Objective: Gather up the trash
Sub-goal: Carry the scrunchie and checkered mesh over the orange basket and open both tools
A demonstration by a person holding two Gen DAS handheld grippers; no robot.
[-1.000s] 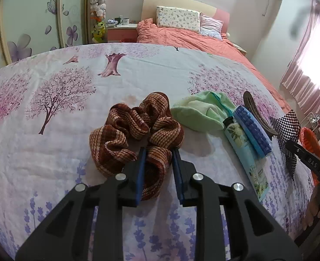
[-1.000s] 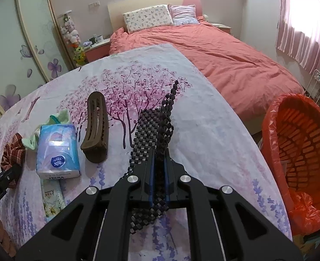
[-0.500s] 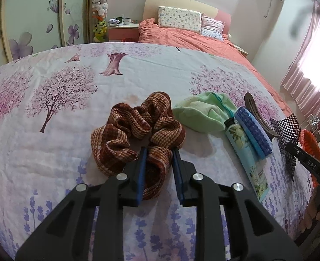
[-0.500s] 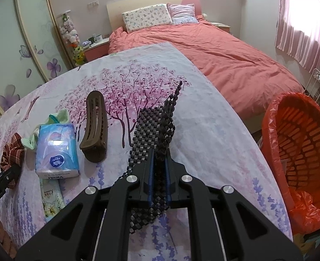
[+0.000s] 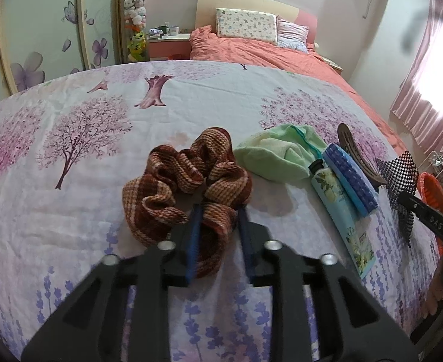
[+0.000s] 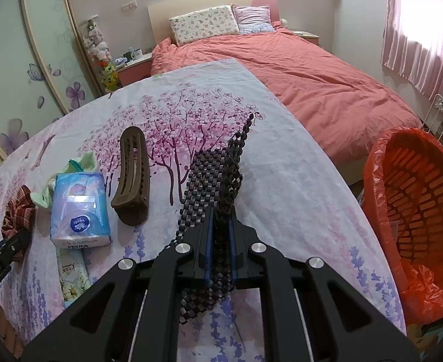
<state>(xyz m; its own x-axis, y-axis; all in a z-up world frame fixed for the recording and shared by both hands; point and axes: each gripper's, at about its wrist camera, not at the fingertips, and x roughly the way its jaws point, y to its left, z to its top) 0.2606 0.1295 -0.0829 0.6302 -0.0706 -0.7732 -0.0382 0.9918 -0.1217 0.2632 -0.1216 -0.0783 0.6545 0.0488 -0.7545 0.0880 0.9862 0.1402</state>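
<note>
Left claw (image 5: 218, 211) has just been closing; its blue pads now pinch one fold of a brown plaid scrunchie (image 5: 188, 187), which lies flat on the worktop (image 5: 70, 211) under a tree-print cloth. Scrunchie is a ruffled ring w/ no clear long axis; the gripped fold sits at its near edge, rest of the ring spreads away from the claw and to the left.

Right claw (image 6: 220, 226) is nearly fully closed on a black-and-white checkered mesh strip (image 6: 213, 178). Strip's long axis runs along the claw's fingers: one end tapers to a point aimed away from the camera, toward the bed (image 6: 311, 75); other end trails back under the claw.

Betw. the two claws, on the cloth: green cloth (image 5: 278, 157), tissue pack (image 6: 79, 208), lotion tube (image 5: 342, 217) and brown hair clip (image 6: 132, 178), the clip lying lengthwise away from the camera. Orange basket (image 6: 414, 205) w/ orange bag liner stands off the worktop's right edge, beside the bed.
</note>
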